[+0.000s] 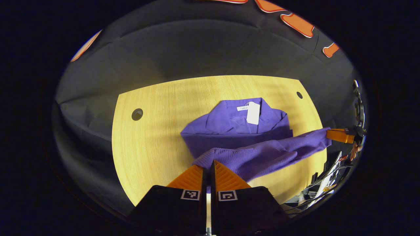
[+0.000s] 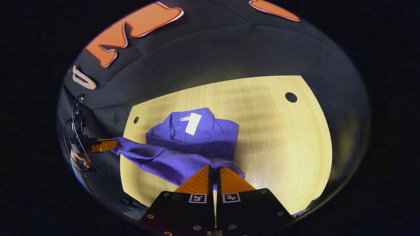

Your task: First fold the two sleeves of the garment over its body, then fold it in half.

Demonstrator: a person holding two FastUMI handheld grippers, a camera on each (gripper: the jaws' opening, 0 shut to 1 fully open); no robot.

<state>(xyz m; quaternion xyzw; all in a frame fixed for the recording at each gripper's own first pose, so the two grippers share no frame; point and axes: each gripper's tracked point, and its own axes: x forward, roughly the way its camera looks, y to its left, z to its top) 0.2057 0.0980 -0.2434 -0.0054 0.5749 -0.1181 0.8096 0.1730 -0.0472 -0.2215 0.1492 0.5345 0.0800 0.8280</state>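
The purple knit garment (image 1: 241, 131) lies on the light wooden table (image 1: 154, 131), its collar end toward the far edge and a white tag (image 1: 253, 113) resting on the cloth just below the neckline. Its upper part sits flat on the wood, sleeves already laid in over the body, while the hem end is lifted off the table and stretched as a band between the two grippers.

In the left gripper view, the left gripper (image 1: 208, 170) has its orange ribbed fingers (image 1: 190, 178) pressed together on one corner of that raised hem (the cloth bunches right at the tips). Farther off, near the table's right edge, the right gripper (image 1: 339, 135) pinches the other corner, a hand just behind it.

In the right gripper view, the right gripper (image 2: 215, 175) likewise has its fingers (image 2: 229, 180) closed on purple fabric, and the left gripper (image 2: 105, 145) shows beyond the table's left edge, clamped on the far end of the band.

Two dark round holes (image 2: 290, 97) mark the far corners of the tabletop.
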